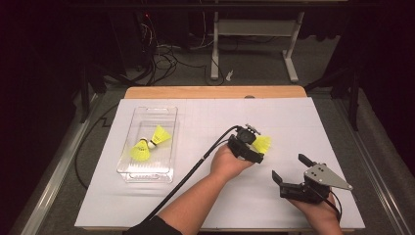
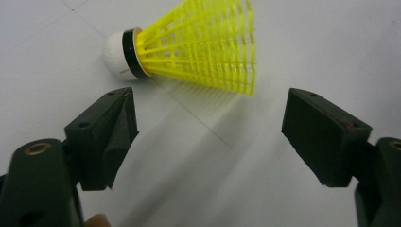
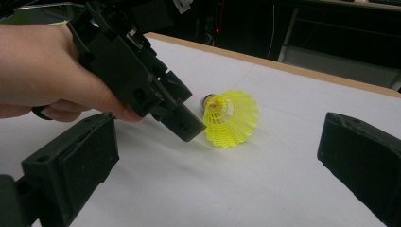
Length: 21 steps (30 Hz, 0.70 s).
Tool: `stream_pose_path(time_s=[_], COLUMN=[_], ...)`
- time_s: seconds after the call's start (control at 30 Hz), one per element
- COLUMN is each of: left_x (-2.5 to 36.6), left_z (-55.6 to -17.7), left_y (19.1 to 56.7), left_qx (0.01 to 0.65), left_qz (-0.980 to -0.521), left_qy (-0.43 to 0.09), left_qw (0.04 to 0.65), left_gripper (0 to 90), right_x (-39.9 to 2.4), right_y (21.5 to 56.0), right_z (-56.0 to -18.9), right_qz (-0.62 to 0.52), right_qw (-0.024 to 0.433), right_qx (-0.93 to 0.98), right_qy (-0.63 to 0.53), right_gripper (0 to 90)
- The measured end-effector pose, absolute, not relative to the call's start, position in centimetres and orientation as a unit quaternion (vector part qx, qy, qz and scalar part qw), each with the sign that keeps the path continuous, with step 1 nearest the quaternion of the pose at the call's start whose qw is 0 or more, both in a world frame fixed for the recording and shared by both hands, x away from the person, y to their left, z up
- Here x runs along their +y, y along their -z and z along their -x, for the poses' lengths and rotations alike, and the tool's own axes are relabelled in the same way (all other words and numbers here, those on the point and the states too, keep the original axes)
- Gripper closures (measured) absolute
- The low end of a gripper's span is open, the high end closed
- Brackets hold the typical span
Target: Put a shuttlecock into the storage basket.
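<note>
One yellow mesh shuttlecock (image 2: 198,45), white cork tip

A clear plastic tray (image 1: 169,147) is seen at the left middle of the high view, and two yellow shuttlecocks (image 1: 149,143) are lying inside it, touching each other. The white table surface (image 1: 293,122) is edged at the far side by a wooden strip (image 1: 215,92). At the top of the frame, black cables (image 1: 164,56) and a white table frame (image 1: 254,34) are seen on the grey floor.
</note>
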<state>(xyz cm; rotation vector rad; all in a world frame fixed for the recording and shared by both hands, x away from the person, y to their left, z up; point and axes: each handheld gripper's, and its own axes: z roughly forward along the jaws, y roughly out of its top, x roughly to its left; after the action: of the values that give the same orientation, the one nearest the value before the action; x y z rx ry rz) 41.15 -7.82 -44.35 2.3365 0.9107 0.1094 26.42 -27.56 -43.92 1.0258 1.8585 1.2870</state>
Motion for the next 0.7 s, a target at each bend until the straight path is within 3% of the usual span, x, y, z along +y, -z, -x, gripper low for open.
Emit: stream_pose_path(time_s=[0.4,0.7], left_x=[-8.49,-8.33], left_z=[-41.34,-41.29], left_y=[43.62,43.47], left_qx=[0.349,0.344], left_qz=[-0.879,-0.882], left_qy=[-0.052,-0.047], left_qw=[0.322,0.318], left_gripper=[36.7,55.2], right_x=[-27.60,-27.63], right_y=[43.91,43.92], right_z=[-26.36,-26.35], right_qz=[-0.390,-0.389], right_qw=[0.324,0.324], right_qx=[0.709,0.709], right_qy=[-0.491,-0.491], right_gripper=[0.0,0.0])
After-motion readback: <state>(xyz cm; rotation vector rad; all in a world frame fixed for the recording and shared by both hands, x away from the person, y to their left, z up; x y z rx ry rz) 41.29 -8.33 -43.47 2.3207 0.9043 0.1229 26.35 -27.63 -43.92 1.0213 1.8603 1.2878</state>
